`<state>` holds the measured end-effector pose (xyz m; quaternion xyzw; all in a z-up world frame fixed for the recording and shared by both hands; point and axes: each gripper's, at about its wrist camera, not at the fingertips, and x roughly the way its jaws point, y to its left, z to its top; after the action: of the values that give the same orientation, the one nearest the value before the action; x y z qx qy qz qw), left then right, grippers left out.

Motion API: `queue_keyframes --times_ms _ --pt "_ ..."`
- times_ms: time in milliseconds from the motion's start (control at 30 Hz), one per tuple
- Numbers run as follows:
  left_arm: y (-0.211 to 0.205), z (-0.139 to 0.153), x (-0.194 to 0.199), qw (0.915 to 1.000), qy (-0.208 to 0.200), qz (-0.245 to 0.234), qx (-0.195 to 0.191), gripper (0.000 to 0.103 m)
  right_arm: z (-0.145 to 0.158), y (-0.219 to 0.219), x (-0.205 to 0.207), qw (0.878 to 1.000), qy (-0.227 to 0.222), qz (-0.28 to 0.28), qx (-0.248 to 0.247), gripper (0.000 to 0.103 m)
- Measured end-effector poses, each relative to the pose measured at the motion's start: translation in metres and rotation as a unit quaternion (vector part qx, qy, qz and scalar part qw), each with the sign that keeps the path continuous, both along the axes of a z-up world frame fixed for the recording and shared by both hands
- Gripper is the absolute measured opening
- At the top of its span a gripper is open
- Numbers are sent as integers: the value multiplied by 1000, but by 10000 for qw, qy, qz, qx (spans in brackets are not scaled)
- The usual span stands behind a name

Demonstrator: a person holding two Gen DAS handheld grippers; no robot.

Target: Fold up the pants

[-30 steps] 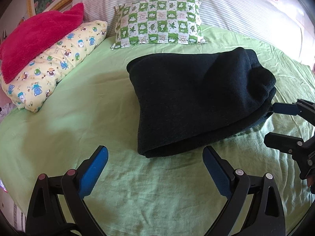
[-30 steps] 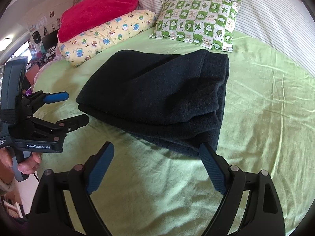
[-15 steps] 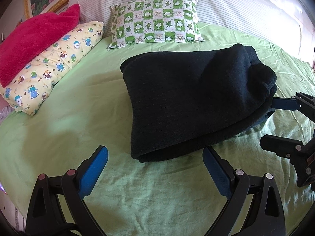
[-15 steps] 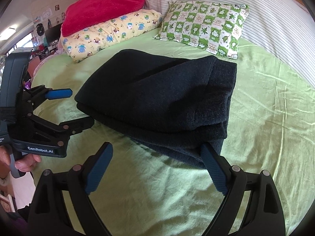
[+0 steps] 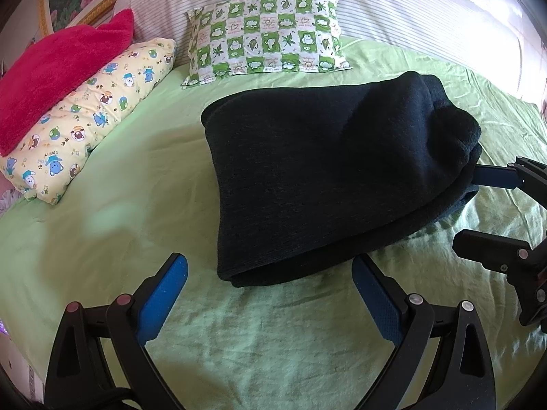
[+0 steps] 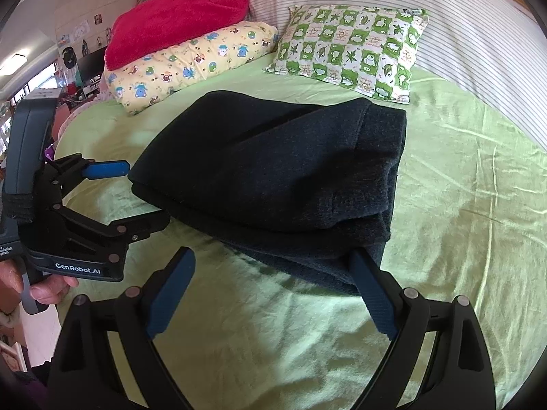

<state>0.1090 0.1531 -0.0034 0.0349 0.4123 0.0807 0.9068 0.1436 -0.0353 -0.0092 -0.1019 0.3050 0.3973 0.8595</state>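
The dark navy pants [image 5: 335, 177] lie folded in a thick stack on the green bed sheet [image 5: 136, 177]; they also show in the right wrist view [image 6: 273, 177]. My left gripper [image 5: 270, 290] is open and empty, its blue pads just before the near edge of the stack. My right gripper [image 6: 273, 283] is open, its right pad touching the stack's near corner. Each gripper shows in the other's view, the right one [image 5: 478, 205] at the stack's right side, the left one [image 6: 136, 198] at its left side.
A green checked pillow [image 5: 266, 30] lies behind the pants. A yellow cartoon pillow [image 5: 89, 116] with a red towel [image 5: 58, 71] on it lies at the left. A striped bolster [image 6: 478, 34] runs along the back. Room clutter [image 6: 41, 95] stands beyond the bed's left edge.
Both grippers have moved forward, closer to the folded pants. The right gripper's pad now reaches the stack's corner. Both stay open.
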Motion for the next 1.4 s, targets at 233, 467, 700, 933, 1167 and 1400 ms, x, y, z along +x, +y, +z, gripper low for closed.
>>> queue_keyframes --times_ms 233,467,700,933,1167,1400 --pt "-1 0 0 10000 -12 -26 16 97 0 -2 1 10000 -4 -38 23 92" --pt "-1 0 0 10000 -33 -27 21 98 3 -4 1 9999 -15 -108 82 92" --pt "1 0 2 10000 8 -55 -1 97 1 -6 1 9998 12 -162 131 92" --pt "1 0 3 10000 14 -56 -26 97 2 -6 2 9998 15 -171 137 92" --pt "0 1 3 10000 -13 -97 -11 97 3 -8 -2 9997 -23 -189 176 92" --pt "2 4 2 10000 -65 -70 -16 97 4 -8 -2 9996 -30 -211 175 92"
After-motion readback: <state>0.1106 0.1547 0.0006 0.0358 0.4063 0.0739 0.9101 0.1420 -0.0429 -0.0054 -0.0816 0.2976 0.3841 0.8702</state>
